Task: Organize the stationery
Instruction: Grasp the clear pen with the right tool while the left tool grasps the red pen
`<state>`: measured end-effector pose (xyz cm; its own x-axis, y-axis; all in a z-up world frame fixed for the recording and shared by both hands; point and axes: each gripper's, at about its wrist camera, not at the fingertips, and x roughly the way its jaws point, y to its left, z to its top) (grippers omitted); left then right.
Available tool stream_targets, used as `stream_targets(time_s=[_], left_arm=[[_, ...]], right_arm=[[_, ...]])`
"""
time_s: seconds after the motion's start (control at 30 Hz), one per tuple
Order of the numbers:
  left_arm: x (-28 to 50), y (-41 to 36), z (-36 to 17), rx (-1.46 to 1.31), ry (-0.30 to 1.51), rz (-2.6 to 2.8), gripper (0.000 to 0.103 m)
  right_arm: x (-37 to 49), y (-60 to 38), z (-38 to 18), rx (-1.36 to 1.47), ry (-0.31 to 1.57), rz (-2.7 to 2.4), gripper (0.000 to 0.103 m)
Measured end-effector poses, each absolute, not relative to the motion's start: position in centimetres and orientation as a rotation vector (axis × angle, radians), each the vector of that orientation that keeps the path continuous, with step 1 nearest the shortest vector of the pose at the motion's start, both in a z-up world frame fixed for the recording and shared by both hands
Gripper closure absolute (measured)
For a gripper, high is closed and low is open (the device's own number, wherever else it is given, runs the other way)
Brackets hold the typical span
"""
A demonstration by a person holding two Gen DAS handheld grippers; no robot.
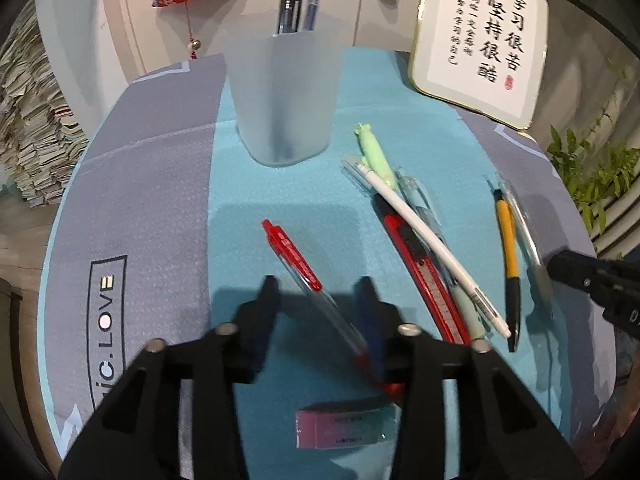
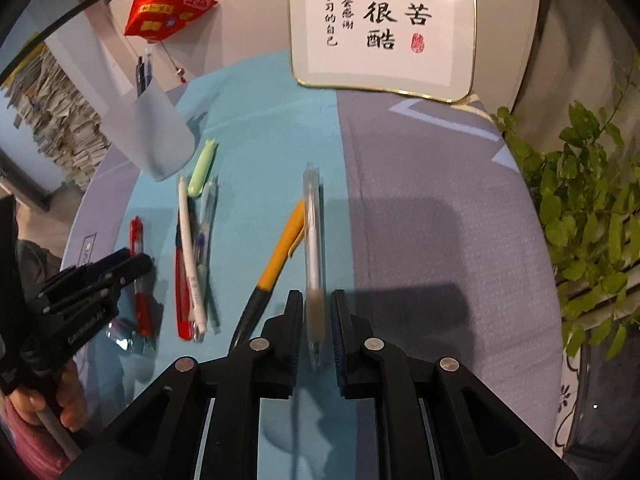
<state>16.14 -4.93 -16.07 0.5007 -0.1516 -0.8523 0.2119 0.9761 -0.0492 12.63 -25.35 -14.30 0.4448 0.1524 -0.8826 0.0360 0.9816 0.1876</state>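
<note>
The right gripper [image 2: 316, 308] has its two fingers narrowly apart around one clear pen [image 2: 312, 236]; blur hides whether the pads press it. The pen points away, just beside one yellow-and-black pen [image 2: 276, 258] on the blue-and-grey cloth [image 2: 432, 216]. The left gripper [image 1: 320, 292] stands half open over one red pen [image 1: 298, 258], whose clear barrel runs between the fingers without a visible grip. One pink eraser box [image 1: 344, 426] lies below it. To the right sits a heap: one red box cutter [image 1: 420, 264], one white pen [image 1: 432, 244], one green pen [image 1: 376, 152] and one pale blue pen [image 1: 420, 200]. One frosted cup [image 1: 282, 92] behind holds three pens.
</note>
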Motion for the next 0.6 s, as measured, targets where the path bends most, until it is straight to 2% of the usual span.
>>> stream_targets(time_s=[0.03,0.1,0.13,0.37,0.4,0.43,0.5,0.6], left_arm=[[16.3,-4.9,-16.1,0.065,1.024,-0.213,0.059],[16.6,-4.9,-16.2,0.068,1.021,-0.203,0.058],[16.8,-5.0,-16.2,0.070,1.021,-0.197,0.058],[18.2,-4.9,-16.3,0.063,1.020,-0.169,0.060],[18.4,-4.9,-16.3,0.067,1.016,-0.165,0.064],[18.5,-5.0,-16.3,0.074,1.011,-0.161,0.075],[18.6,-5.1,-16.3,0.081,1.003,-0.175,0.085],[18.7,-5.2,-16.3,0.073,1.008,-0.188,0.087]], right_arm=[[13.2,-25.2,-14.1,0.178,1.105,0.076,0.081],[13.8,-25.2,-14.0,0.160,1.099,0.067,0.068],[14.2,-25.1,-14.0,0.152,1.097,0.062,0.067],[16.5,-24.2,-15.4,0.101,1.133,0.014,0.066],[16.6,-24.2,-15.5,0.094,1.129,0.003,0.066],[16.7,-24.2,-15.4,0.082,1.124,-0.008,0.066],[17.0,-24.1,-15.5,0.060,1.122,-0.026,0.066],[17.9,-24.1,-15.5,0.070,1.121,-0.021,0.066]])
